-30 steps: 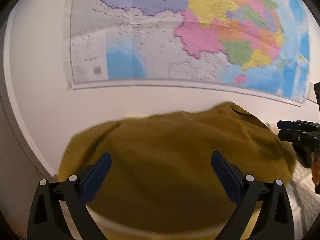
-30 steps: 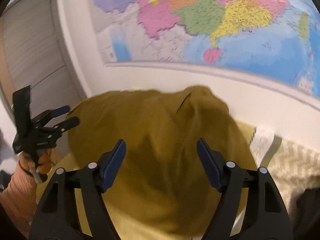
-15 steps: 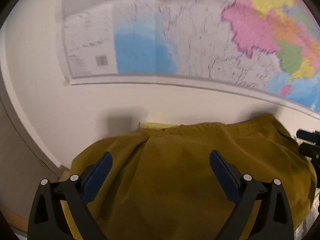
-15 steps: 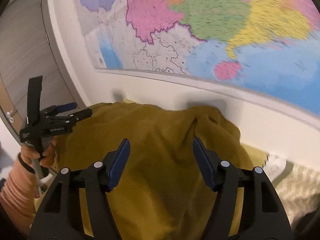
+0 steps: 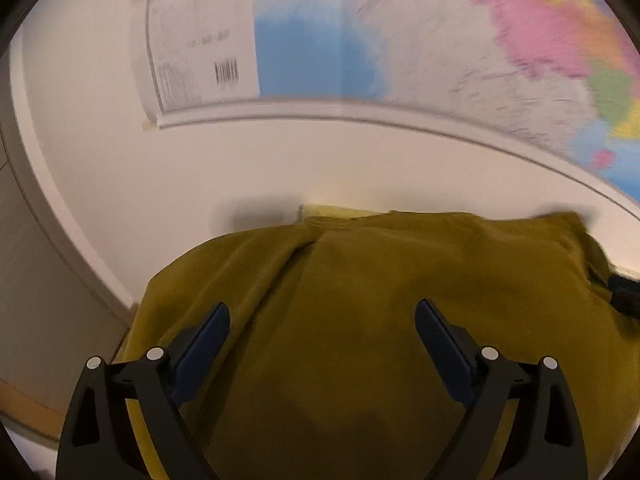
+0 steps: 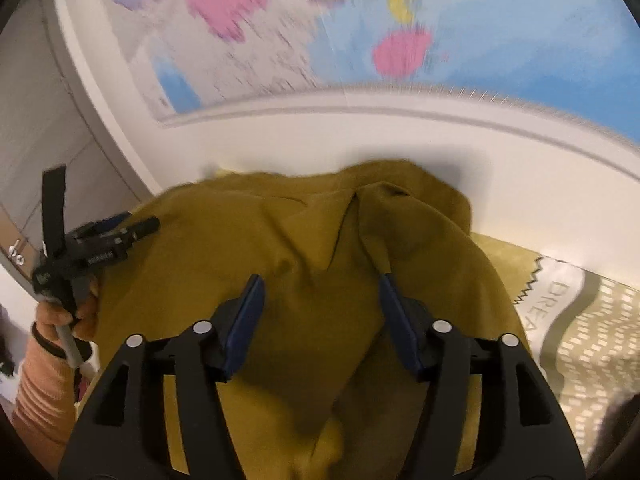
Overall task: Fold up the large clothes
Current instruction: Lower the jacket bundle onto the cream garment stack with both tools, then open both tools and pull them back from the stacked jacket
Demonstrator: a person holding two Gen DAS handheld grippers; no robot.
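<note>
An olive-yellow garment [image 5: 360, 300] lies bunched on the bed against the wall; it also fills the middle of the right wrist view [image 6: 312, 248]. My left gripper [image 5: 322, 316] is open just above the cloth, nothing between its blue pads. My right gripper [image 6: 320, 292] is open over a raised fold of the garment, holding nothing. The left gripper also shows from the side in the right wrist view [image 6: 120, 228], held in a hand at the garment's left edge. The right gripper's tip [image 5: 624, 292] shows at the garment's right edge.
A white wall [image 5: 200, 184] with a large coloured map [image 5: 360, 40] stands right behind the garment. A patterned beige and white bedcover [image 6: 580, 320] lies to the right. A grey door or wardrobe panel [image 6: 36, 112] is at the left.
Both grippers have moved forward and lower, closer to the wall and the garment. The garment has settled flatter. Both stay open.
</note>
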